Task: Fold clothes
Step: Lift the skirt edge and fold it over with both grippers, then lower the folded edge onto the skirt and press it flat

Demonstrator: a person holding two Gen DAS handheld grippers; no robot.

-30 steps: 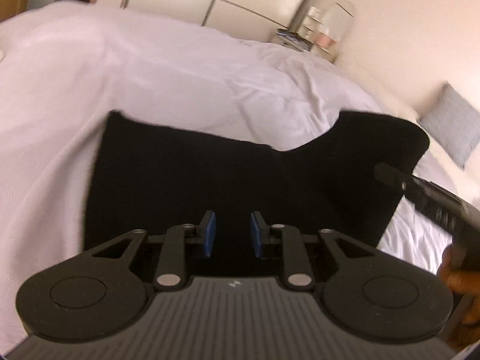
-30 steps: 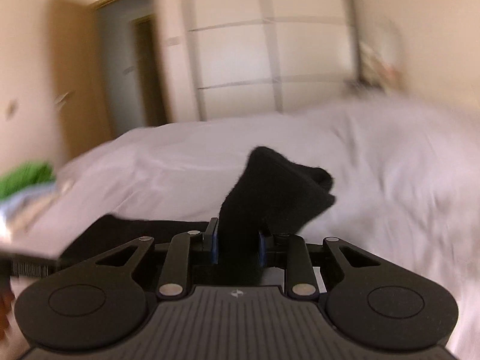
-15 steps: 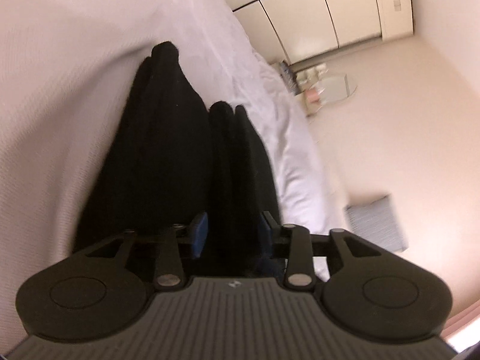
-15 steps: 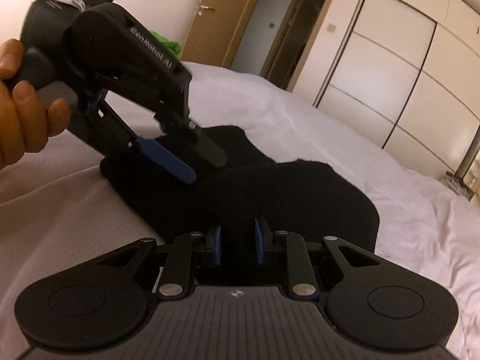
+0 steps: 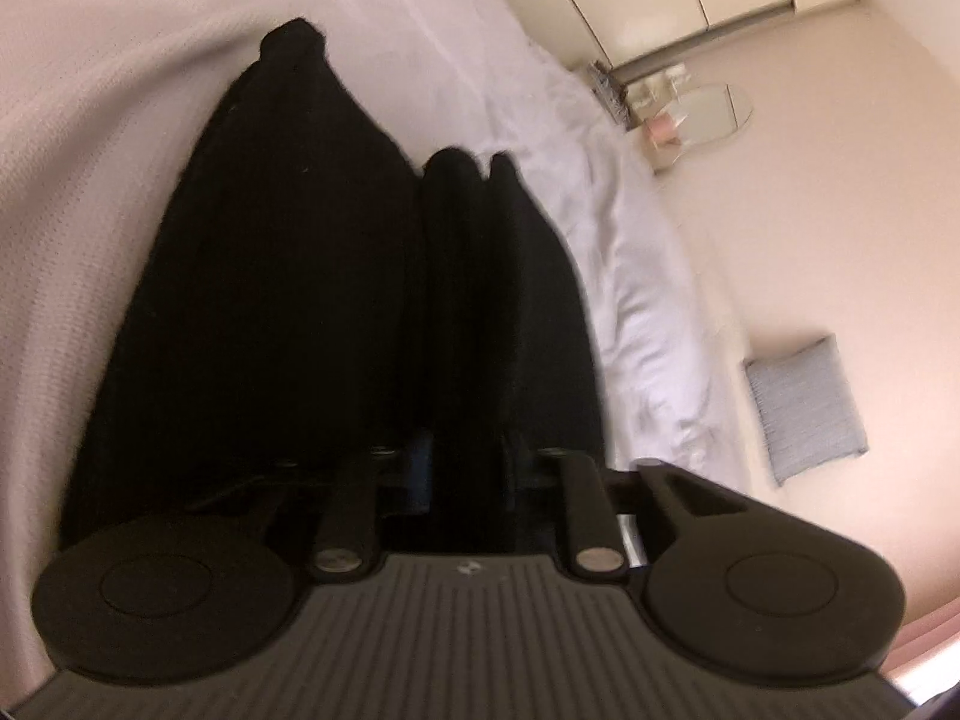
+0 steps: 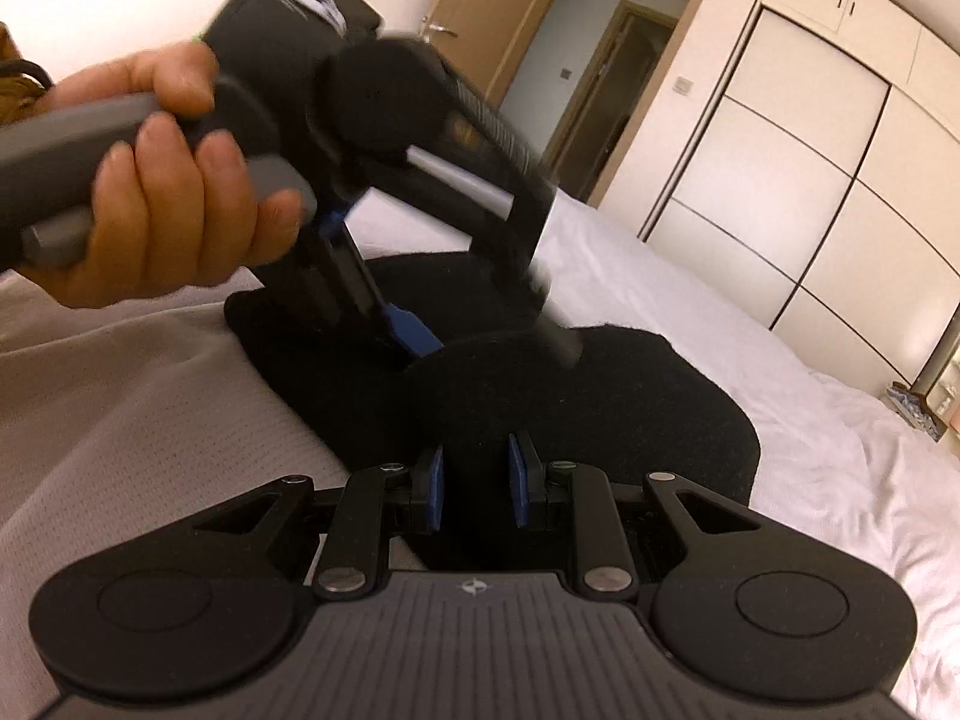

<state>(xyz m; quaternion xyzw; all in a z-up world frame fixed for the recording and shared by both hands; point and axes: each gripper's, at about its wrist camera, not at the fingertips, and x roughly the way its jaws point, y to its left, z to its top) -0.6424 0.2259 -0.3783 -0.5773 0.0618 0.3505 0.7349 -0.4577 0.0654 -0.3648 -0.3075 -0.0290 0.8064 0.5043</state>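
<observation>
Right wrist view: black garment (image 6: 588,414) lies on the white bed (image 6: 750,360), doubled into thick layers, its near edge running between the right gripper (image 6: 474,492) fingers. The blue pads stand a narrow gap apart with dark cloth between them; whether they truly pinch it cannot be told, since the cloth looks slack there.

Left gripper (image 6: 480,330), held in the person's hand (image 6: 162,180), angles down onto the garment's upper layer. Motion blur hides the far finger; one blue pad (image 6: 408,324) rests against the cloth.

Left wrist view: garment (image 5: 336,300) fills the field ahead, and a raised ridge of it runs straight back between the left gripper (image 5: 468,474) fingers. Those fingers appear closed on that ridge, the tips largely buried in black cloth.

Judgement on the step: a fold is being carried or pressed down with both tools at one edge. To do it well, both grips should take all layers at the same depth and travel together, so the edge stays straight and lands square on the layer beneath. The knit looks thick and soft; a shallow bite would likely slip, and an uneven pull would skew the fold.

A grey cushion (image 5: 804,408) and wardrobe (image 6: 828,138) stand well apart from the work.
</observation>
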